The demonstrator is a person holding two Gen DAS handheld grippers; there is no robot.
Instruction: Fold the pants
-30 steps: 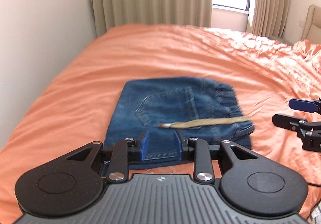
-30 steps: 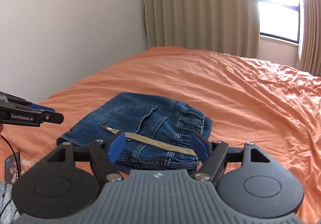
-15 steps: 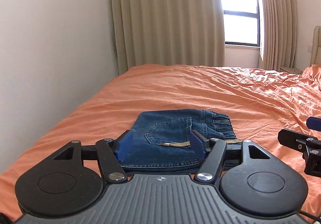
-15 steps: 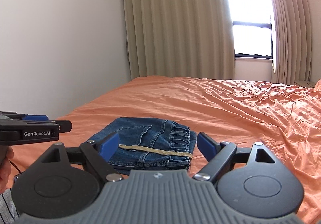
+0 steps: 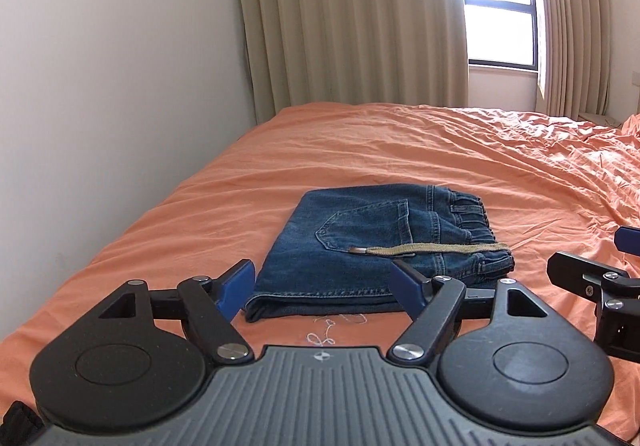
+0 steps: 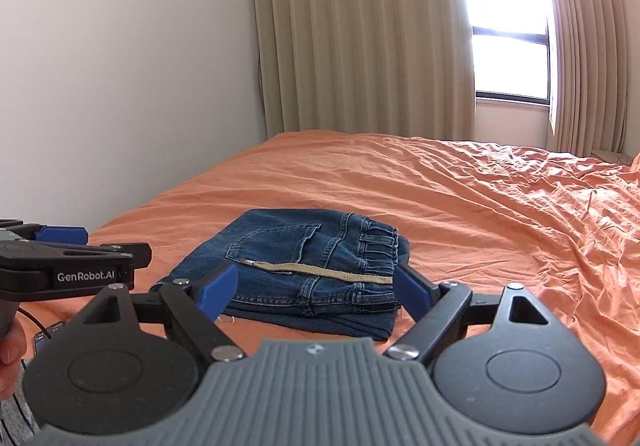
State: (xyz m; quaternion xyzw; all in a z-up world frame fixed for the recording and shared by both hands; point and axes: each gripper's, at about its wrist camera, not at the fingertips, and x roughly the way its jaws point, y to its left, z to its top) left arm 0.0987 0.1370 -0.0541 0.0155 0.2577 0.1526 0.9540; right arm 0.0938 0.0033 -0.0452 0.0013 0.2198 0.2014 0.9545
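Note:
Blue denim pants (image 5: 372,246) lie folded into a compact rectangle on the orange bed, back pocket up, with a tan drawstring (image 5: 424,249) across the top. They also show in the right wrist view (image 6: 308,270). My left gripper (image 5: 322,286) is open and empty, held just short of the pants' near edge. My right gripper (image 6: 314,290) is open and empty, near the pants' front edge. The right gripper shows at the right of the left wrist view (image 5: 600,270); the left gripper shows at the left of the right wrist view (image 6: 72,262).
The orange bedsheet (image 5: 500,166) is wrinkled toward the right. A white wall (image 5: 100,86) runs along the bed's left side. Beige curtains (image 5: 352,18) and a window (image 5: 500,34) stand at the far end. A loose white thread (image 5: 332,328) lies before the pants.
Both grippers have pulled back and tilted up from the pants. The left gripper's jaws have opened wide. The pants lie still.

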